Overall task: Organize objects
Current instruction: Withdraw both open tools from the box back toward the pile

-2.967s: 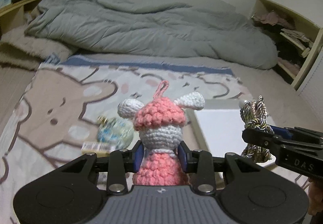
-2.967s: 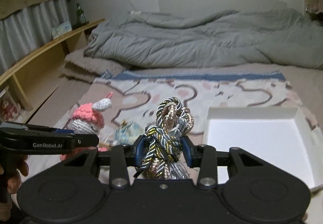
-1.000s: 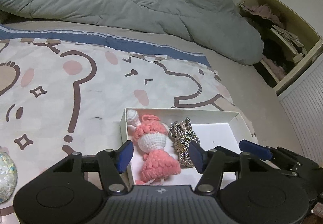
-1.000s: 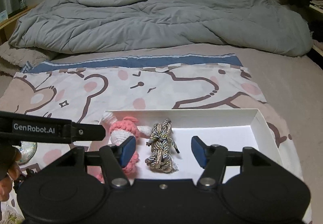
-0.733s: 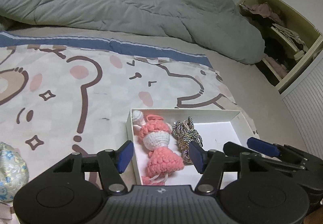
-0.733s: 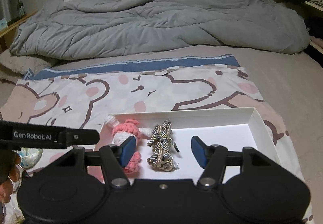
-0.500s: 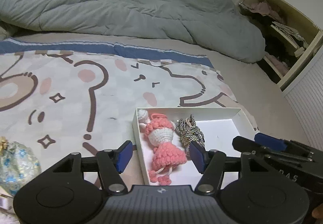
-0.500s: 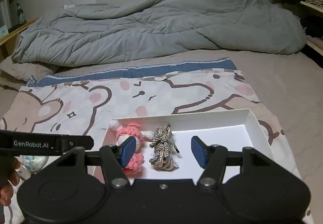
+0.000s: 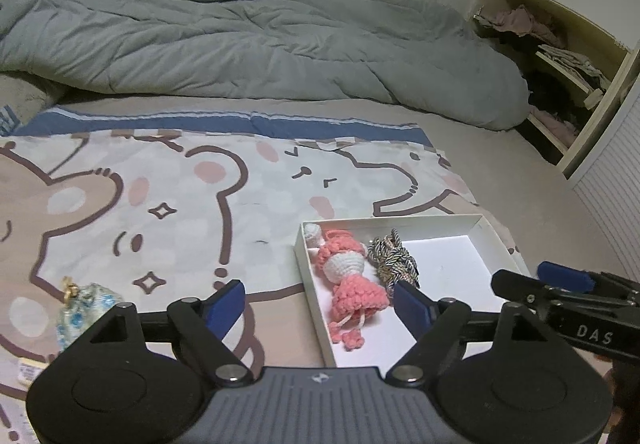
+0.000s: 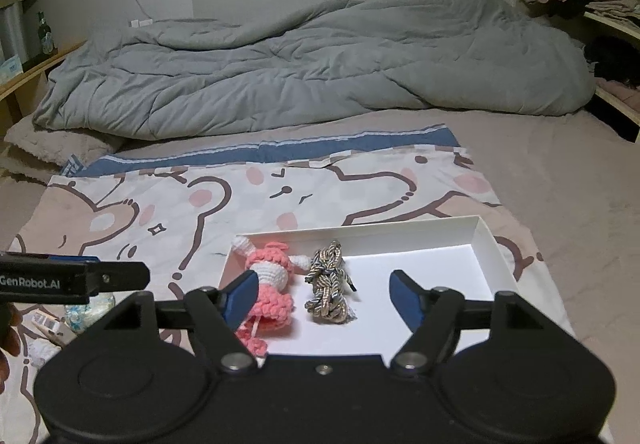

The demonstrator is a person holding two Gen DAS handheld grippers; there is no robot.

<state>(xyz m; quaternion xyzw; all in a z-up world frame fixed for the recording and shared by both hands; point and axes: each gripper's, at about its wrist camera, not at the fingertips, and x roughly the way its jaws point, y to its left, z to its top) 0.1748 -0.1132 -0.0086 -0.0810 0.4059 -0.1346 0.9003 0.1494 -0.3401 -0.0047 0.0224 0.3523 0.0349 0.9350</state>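
A white open box (image 9: 486,234) (image 10: 490,240) lies on the bear-print sheet. In its left part lie a pink and white crochet doll (image 9: 348,276) (image 10: 270,284) and, beside it, a bundle of gold and grey braided cord (image 9: 394,262) (image 10: 330,284). My left gripper (image 9: 322,302) is open and empty, held above the box's left edge. My right gripper (image 10: 320,294) is open and empty, held above the near side of the box. A small blue floral pouch (image 9: 82,308) (image 10: 86,310) lies on the sheet to the left.
A small printed packet (image 10: 48,322) lies by the pouch. A grey duvet (image 9: 248,43) covers the far half of the bed. Open shelves with clothes (image 9: 560,55) stand at the right. A wooden ledge with bottles (image 10: 28,55) runs along the left.
Three seconds ago each gripper held its object above the sheet; both objects now lie in the box. Over the last second both open grippers have drawn back and up from the box.
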